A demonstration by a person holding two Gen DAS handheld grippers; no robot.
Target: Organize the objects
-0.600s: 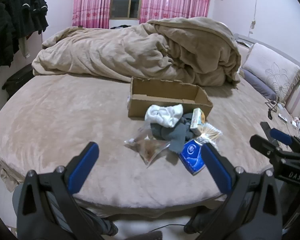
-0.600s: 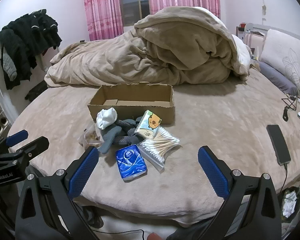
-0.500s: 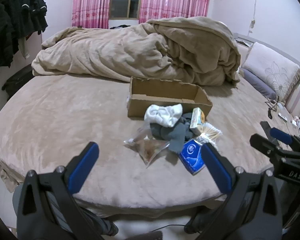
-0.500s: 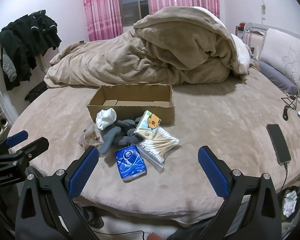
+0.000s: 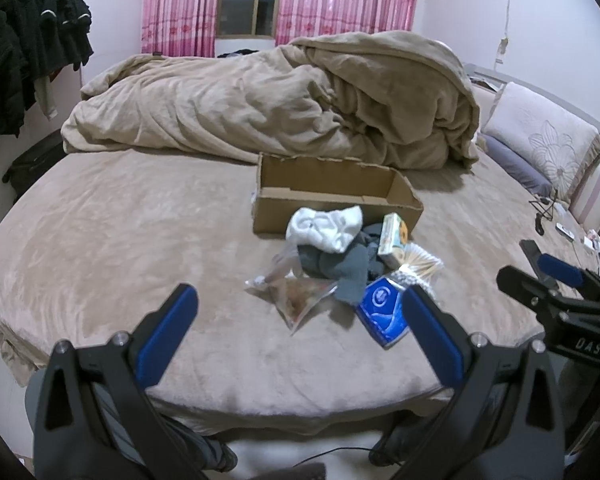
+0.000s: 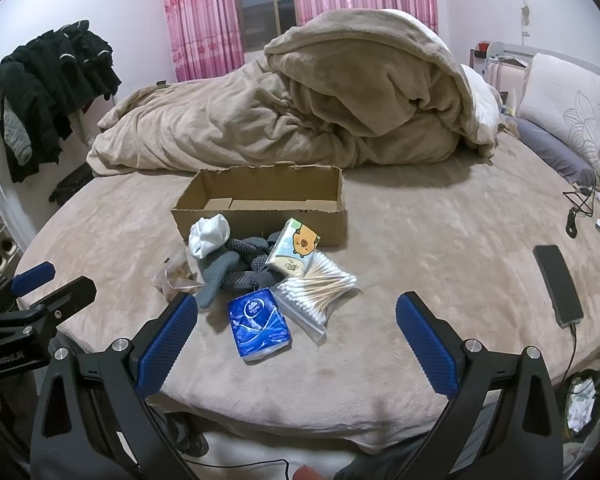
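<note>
Both tools, left tool (image 5: 296,320) and right tool (image 6: 296,324), hung spread apart, empty. The clutter (white sock (image 6: 209,235), blue tissue pack (image 6: 259,322), cotton swabs (image 6: 320,282)) lay at the cardboard box's (image 6: 260,216) six o'clock; the box looked empty. Nothing was picked; next called for closing on the tissue pack.

Blue pads (image 6: 168,340) are lining black claws. A brown box (image 6: 260,216) is sitting on the beige bed (image 6: 420,240), beside white sock (image 6: 208,234), grey dotted socks (image 6: 236,268), blue tissues (image 6: 258,324); pink curtains (image 6: 200,16) are hanging.
</note>
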